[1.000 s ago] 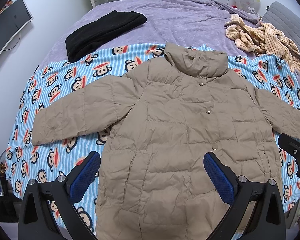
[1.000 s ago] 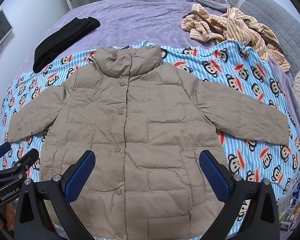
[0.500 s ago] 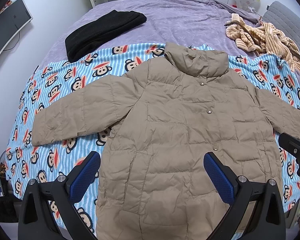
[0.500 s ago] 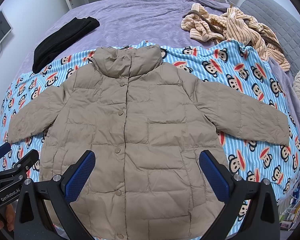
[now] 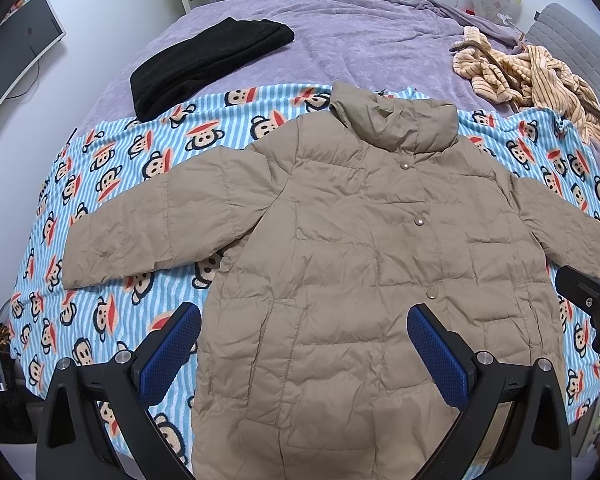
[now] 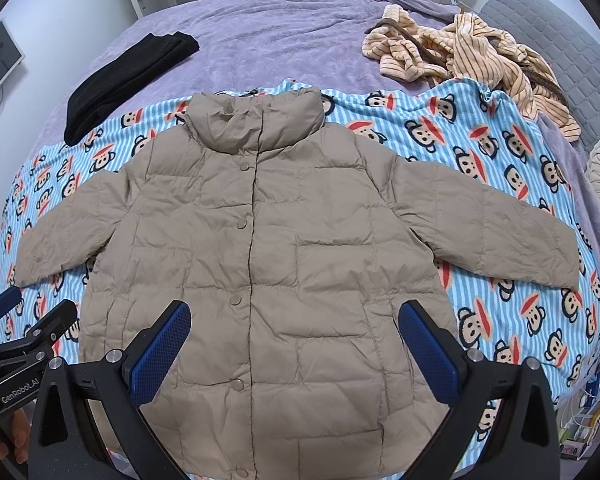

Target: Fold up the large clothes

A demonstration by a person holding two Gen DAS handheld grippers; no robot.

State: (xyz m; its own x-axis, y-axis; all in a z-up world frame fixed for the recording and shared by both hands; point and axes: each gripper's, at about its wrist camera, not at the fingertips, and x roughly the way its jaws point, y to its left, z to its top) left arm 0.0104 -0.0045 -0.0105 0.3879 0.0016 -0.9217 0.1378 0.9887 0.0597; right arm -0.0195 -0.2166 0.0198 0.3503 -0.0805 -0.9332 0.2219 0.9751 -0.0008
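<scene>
Nothing has moved since the earlier frames: your two grippers hang where they were and the jacket lies as it did. Your left gripper (image 5: 304,344) has its jaws spread wide, gripping nothing, above the lower left part of the tan puffer jacket (image 5: 360,272). Your right gripper (image 6: 294,340) is likewise spread and empty, above the jacket's lower front, the snap placket between its blue pads (image 6: 160,354). Each gripper shows at the edge of the other's view.

The jacket lies flat, front up and snapped shut, collar away from you and both sleeves stretched out to the sides. It rests on a blue striped monkey-print blanket (image 6: 500,152), which covers the near part of the bed's purple bedspread (image 6: 280,32). Beyond the blanket, a folded black garment (image 5: 208,64) sits at the far left and a crumpled striped beige garment (image 6: 472,56) at the far right, both well apart from the jacket.
</scene>
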